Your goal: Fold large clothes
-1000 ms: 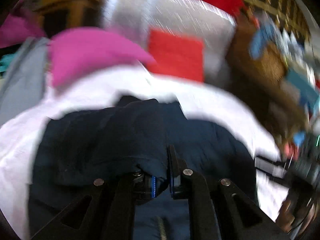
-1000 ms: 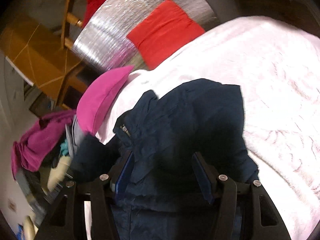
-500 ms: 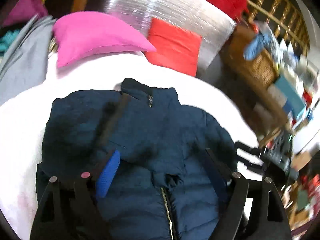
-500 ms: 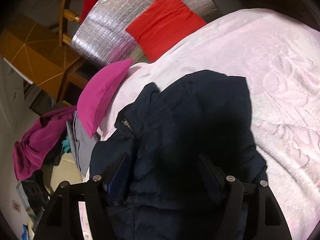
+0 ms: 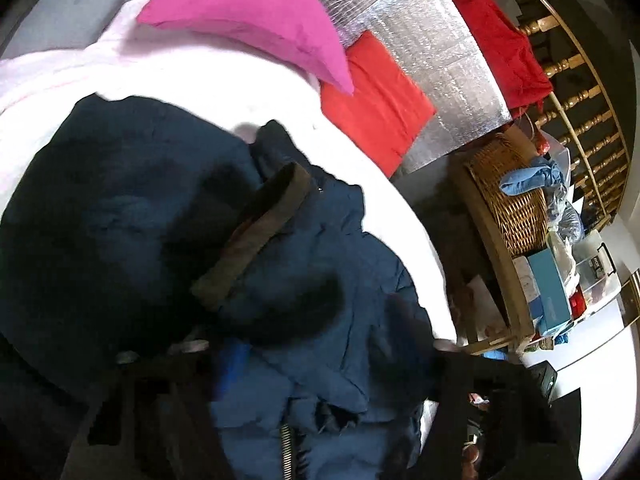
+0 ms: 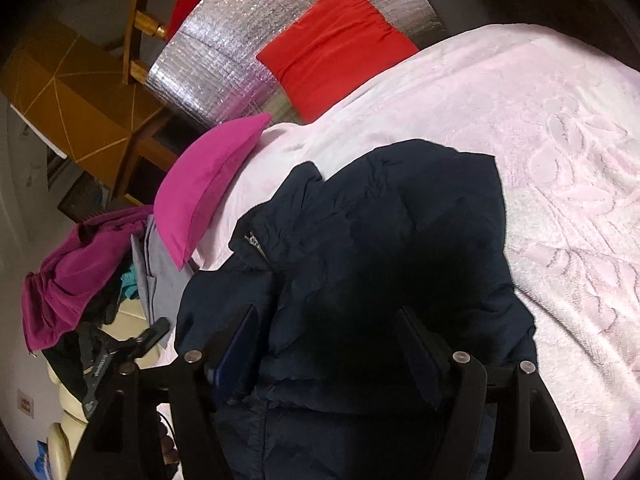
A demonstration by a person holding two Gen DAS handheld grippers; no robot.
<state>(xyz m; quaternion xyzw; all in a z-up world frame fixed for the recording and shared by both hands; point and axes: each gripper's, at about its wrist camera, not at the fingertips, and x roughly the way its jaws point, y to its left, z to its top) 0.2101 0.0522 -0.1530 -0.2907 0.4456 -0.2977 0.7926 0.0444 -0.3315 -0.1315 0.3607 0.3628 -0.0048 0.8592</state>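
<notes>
left gripper (image 5: 320,364): fingers spread, empty | right gripper (image 6: 332,344): fingers spread, empty, over navy jacket (image 6: 380,240) | left view only: wicker basket (image 5: 516,200)

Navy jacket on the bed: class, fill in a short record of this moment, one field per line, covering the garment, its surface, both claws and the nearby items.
garment: navy jacket, puffy, zip partly visible
surface: pale pink bedspread
jacket state: lying crumpled, collar toward the pillows
left claw: open over the jacket, blurred
right claw: open, fingers either side of the jacket fabric, not gripping
pillows: pink pillow; red pillow
beside bed: wicker basket
</notes>
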